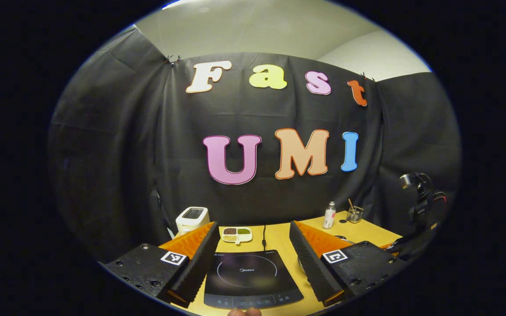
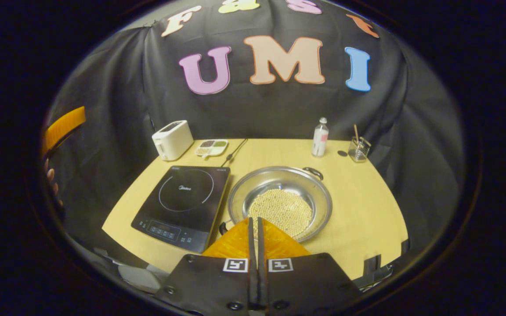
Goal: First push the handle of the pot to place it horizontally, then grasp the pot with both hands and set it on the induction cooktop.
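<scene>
A wide steel pot [image 2: 319, 199] holding pale beans stands on the wooden table just right of the black induction cooktop [image 2: 182, 199]. Its two small black handles lie on a diagonal: one handle [image 2: 313, 172] at the far right rim, the other [image 2: 223, 227] at the near left rim. My right gripper [image 2: 253, 219] is shut with nothing in it, its tips above the pot's near rim. In the left gripper view my left gripper [image 1: 253, 224] is open and empty, raised over the near edge of the cooktop [image 1: 248, 274]. It also appears as an orange finger [image 2: 62, 127] at the far left.
A white toaster [image 2: 172, 139], a small divided dish of beans [image 2: 211, 148] and a power cord lie behind the cooktop. A bottle [image 2: 320, 137] and a glass with sticks [image 2: 358, 149] stand at the back right. The table [image 2: 367, 219] has bare wood right of the pot.
</scene>
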{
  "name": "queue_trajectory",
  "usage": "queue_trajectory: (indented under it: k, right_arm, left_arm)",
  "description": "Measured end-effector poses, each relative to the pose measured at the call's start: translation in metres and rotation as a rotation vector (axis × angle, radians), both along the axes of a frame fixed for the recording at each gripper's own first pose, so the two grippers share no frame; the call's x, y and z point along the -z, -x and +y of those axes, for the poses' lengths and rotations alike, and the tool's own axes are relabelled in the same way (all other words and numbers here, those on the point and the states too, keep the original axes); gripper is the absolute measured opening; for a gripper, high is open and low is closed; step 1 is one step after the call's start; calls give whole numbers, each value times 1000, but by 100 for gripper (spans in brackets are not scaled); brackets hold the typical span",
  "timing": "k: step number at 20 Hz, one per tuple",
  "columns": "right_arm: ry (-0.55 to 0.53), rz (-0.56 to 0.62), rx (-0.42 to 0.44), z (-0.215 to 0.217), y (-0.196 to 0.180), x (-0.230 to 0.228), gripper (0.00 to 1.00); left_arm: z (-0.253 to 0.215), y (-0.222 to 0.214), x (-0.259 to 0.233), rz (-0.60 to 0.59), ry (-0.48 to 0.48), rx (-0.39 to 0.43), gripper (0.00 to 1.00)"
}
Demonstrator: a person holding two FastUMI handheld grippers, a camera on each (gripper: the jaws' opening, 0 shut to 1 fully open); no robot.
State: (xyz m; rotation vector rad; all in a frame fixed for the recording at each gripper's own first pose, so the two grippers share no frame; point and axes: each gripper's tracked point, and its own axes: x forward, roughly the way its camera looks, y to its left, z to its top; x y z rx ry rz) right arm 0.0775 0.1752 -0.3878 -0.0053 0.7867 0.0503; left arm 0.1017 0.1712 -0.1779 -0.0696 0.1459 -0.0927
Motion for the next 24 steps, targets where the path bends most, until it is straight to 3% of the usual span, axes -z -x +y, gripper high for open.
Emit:
queue_trajectory:
  k: [12,17,21,24]
  right_arm:
    - [55,290,34,6,19,117,3]
    - [61,339,73,8,18,142,3]
    - [-6,353,160,18,10,153,3]
    - [-20,354,167,25,4,153,3]
  left_arm:
    - [50,13,35,50,9,-89,95]
    - [58,21,44,68,12,-106,95]
    - [61,24,46,73,3,-110,95]
    - [65,26,47,77,5,-122,95]
